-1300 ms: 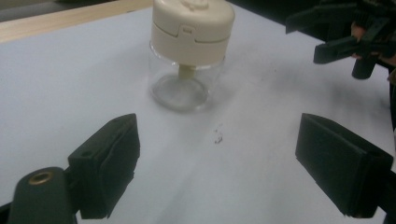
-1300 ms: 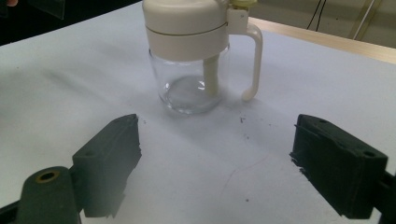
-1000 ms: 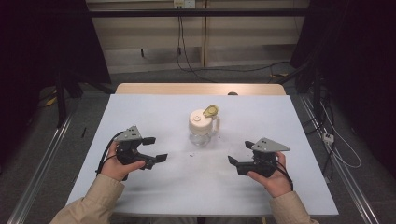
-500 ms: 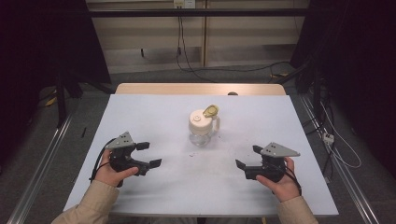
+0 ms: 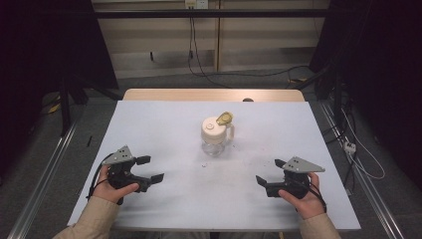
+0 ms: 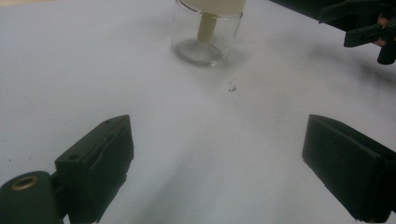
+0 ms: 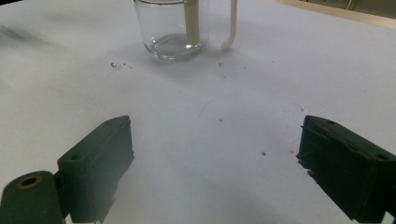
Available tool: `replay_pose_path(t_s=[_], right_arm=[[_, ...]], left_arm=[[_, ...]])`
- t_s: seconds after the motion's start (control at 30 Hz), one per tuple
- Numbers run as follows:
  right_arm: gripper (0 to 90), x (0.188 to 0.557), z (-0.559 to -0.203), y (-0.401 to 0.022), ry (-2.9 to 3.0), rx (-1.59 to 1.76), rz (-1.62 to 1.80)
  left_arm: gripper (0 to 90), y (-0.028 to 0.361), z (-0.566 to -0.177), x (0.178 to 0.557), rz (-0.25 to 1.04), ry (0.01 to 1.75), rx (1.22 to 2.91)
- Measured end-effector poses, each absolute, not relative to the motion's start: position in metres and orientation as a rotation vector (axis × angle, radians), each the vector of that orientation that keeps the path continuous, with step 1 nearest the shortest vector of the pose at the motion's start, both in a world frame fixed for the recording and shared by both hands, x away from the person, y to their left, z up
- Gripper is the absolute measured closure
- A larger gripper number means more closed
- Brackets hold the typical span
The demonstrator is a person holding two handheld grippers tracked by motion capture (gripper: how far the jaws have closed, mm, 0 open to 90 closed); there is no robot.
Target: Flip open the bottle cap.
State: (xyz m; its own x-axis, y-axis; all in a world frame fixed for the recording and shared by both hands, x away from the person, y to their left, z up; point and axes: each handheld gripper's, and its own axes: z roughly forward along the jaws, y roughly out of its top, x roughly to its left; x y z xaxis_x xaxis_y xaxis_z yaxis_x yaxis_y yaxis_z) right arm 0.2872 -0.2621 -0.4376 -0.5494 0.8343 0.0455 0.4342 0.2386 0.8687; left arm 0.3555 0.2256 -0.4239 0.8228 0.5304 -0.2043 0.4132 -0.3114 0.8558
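At frame centre on the table (image 5: 149, 129) stands a lidded glass jar (image 5: 217, 136), unheld, with left gripper (image 5: 149, 169) and right gripper (image 5: 268, 172) both spread apart and empty, well clear; a careless sideways approach could topple it.

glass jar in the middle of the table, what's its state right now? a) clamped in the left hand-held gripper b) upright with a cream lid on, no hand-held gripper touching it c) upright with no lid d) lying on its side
b: the glass jar stands upright under its cream lid, while the left hand-held gripper and right hand-held gripper sit open and well short of it.
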Motion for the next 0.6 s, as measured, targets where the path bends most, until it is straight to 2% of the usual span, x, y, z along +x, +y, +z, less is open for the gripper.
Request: replay_pose_path(t_s=[0.6], right_arm=[[8.6,0.274,-0.446,-0.281,2.073,1.188,1.221]], left_arm=[[6.2,0.244,-0.432,0.349,0.169,0.744,1.946]])
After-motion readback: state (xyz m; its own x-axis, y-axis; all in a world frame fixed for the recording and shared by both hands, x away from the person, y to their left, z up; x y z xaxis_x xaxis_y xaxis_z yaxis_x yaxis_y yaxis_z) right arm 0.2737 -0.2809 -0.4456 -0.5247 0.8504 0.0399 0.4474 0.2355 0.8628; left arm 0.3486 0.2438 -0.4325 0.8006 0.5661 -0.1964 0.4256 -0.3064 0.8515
